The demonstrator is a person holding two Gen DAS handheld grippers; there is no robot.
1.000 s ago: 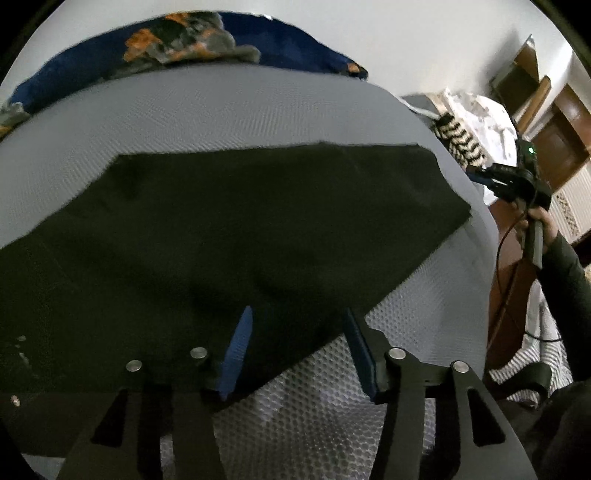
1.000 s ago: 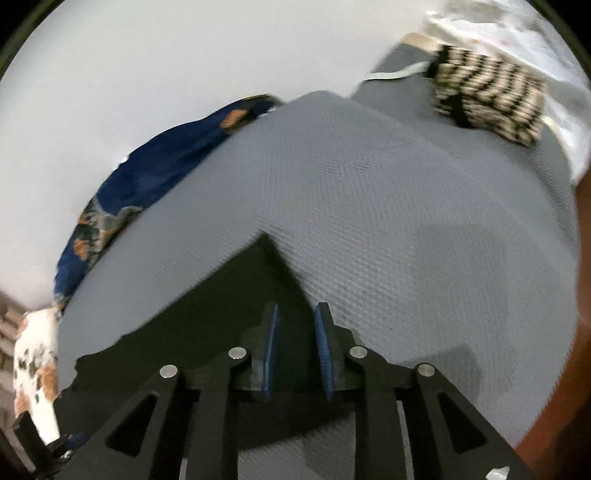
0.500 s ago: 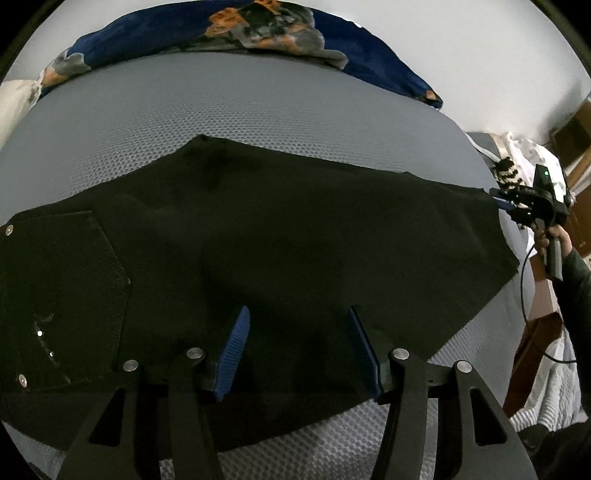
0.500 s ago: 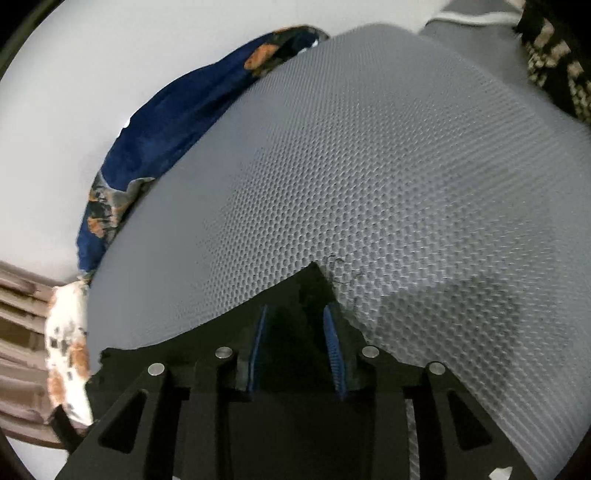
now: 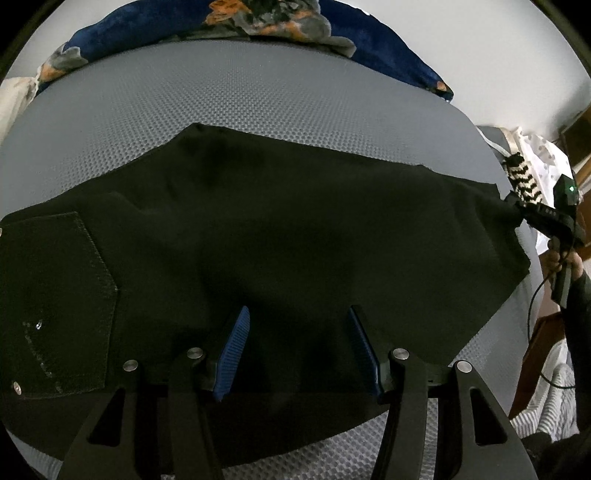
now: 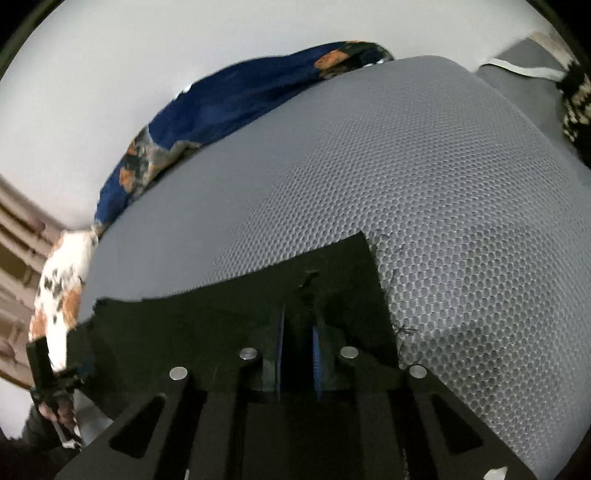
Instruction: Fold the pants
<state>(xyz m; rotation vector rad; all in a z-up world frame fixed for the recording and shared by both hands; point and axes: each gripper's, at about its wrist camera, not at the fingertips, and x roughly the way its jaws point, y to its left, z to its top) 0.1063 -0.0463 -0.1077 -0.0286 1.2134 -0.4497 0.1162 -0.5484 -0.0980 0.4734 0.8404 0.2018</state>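
Black pants (image 5: 295,221) lie spread flat on a grey mesh bed (image 5: 221,92), with a stitched back pocket (image 5: 55,295) at the left. My left gripper (image 5: 297,314) hovers open over the pants near their front edge, its blue pads wide apart and gripping nothing. In the right wrist view the pants' leg end (image 6: 332,280) lies under my right gripper (image 6: 299,328). Its jaws are closing, the pads nearly together with black cloth pinched between them. From the left wrist view that gripper (image 5: 517,208) sits at the far right hem corner.
A blue floral blanket (image 5: 258,22) is bunched along the bed's far edge by the white wall. A black-and-white patterned cloth (image 5: 524,181) lies beyond the leg end. Wooden furniture and a cable stand at the right, beside a person's sleeve (image 5: 580,314).
The left view has shifted left over the pants, bringing the pocket into sight. The right gripper moved onto the leg-end corner and its pads narrowed onto the cloth.
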